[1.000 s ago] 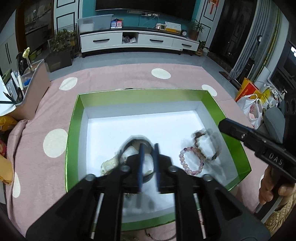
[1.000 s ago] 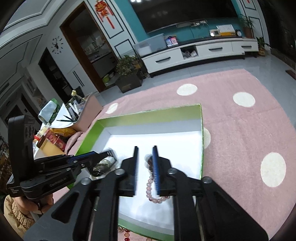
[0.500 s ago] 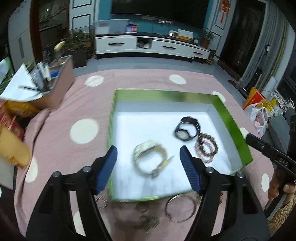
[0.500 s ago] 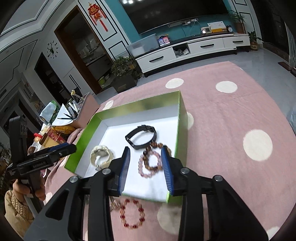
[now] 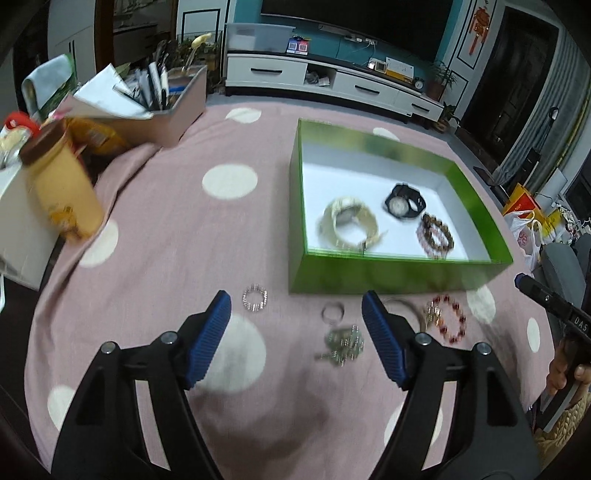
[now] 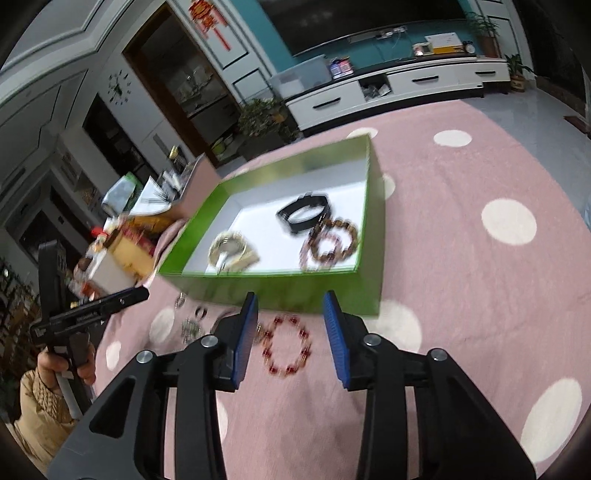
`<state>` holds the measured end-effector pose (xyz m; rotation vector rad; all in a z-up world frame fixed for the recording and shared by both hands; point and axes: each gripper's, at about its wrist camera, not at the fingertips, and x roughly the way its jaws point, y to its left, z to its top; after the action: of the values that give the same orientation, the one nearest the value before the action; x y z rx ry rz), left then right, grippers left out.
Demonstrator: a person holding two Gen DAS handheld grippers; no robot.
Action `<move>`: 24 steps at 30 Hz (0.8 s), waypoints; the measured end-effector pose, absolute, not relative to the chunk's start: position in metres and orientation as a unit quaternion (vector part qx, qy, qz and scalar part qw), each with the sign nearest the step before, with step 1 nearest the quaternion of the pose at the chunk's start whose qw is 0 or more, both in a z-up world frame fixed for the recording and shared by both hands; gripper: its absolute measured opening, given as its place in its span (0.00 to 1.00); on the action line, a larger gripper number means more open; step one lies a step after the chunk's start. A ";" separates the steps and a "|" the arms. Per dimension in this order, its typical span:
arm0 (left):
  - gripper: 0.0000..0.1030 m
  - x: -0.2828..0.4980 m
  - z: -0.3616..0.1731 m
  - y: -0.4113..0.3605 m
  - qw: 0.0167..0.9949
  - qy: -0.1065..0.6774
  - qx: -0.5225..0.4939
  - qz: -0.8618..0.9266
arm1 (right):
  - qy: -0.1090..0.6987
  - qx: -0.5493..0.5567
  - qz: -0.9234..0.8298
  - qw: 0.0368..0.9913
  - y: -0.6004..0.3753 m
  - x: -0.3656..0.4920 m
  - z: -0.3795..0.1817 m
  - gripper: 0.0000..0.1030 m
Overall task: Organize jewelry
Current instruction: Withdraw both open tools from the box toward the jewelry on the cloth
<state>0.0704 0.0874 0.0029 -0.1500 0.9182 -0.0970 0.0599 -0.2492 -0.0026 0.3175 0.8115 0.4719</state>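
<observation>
The green box (image 5: 388,273) lies long axis left-right near the worktop's far right edge, holding watches and bracelets. Left gripper (image 5: 295,332) and right gripper (image 6: 290,332), earlier closed inside it, now hover wide open, empty, before its near wall.

Teal wall (image 5: 240,11), white TV cabinet (image 5: 332,79)

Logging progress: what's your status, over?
Both grippers, left and right, open, empty. Red bead bracelet outside green box. Nothing blocking.
</observation>
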 end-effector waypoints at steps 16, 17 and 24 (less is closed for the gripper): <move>0.72 0.017 -0.025 0.066 0.886 0.451 -0.064 -0.079 | 0.431 0.011 0.254 0.866 -0.179 0.024 -0.032 0.36; 0.72 0.016 -0.027 0.066 0.886 0.453 -0.063 -0.079 | 0.432 0.002 0.251 0.867 -0.176 0.025 -0.033 0.36; 0.72 0.021 -0.038 0.056 0.882 0.461 -0.054 -0.087 | 0.433 -0.035 0.238 0.869 -0.168 0.031 -0.044 0.36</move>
<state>0.0215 0.0564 -0.0379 -0.1117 0.9596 -0.1803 0.0308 -0.1675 -0.0440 -0.0732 0.9060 0.4989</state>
